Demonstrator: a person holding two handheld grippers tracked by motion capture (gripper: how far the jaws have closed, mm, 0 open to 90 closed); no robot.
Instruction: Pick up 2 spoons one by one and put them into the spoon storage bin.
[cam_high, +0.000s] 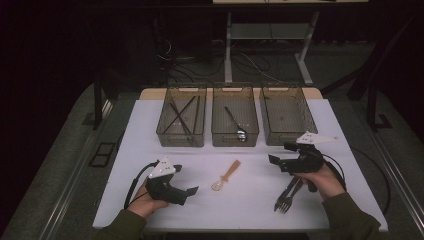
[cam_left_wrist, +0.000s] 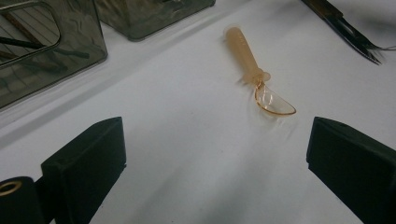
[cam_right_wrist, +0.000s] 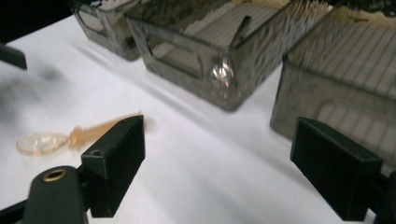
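Note:
An orange plastic spoon (cam_high: 226, 176) lies in the middle of the white table (cam_high: 250, 210), bowl toward me. In the left gripper view the orange spoon (cam_left_wrist: 254, 70) rests on the table ahead of my left gripper (cam_left_wrist: 215, 158), whose jaws stand wide apart with nothing between them. In the high view my left gripper (cam_high: 191, 192) points right, toward the spoon. My right gripper (cam_high: 276, 160) points left in front of the bins. Its jaws (cam_right_wrist: 217, 168) are open and empty, with the spoon (cam_right_wrist: 70, 137) off to the left of them. Dark forks (cam_high: 287, 196) lie under my right hand.
Three smoky clear bins stand in a row at the back. The left bin (cam_high: 180, 141) holds dark chopsticks, the middle bin (cam_high: 235, 141) a metal spoon (cam_high: 239, 131), and the right bin (cam_high: 281, 140) looks bare. Table edges are close on both sides.

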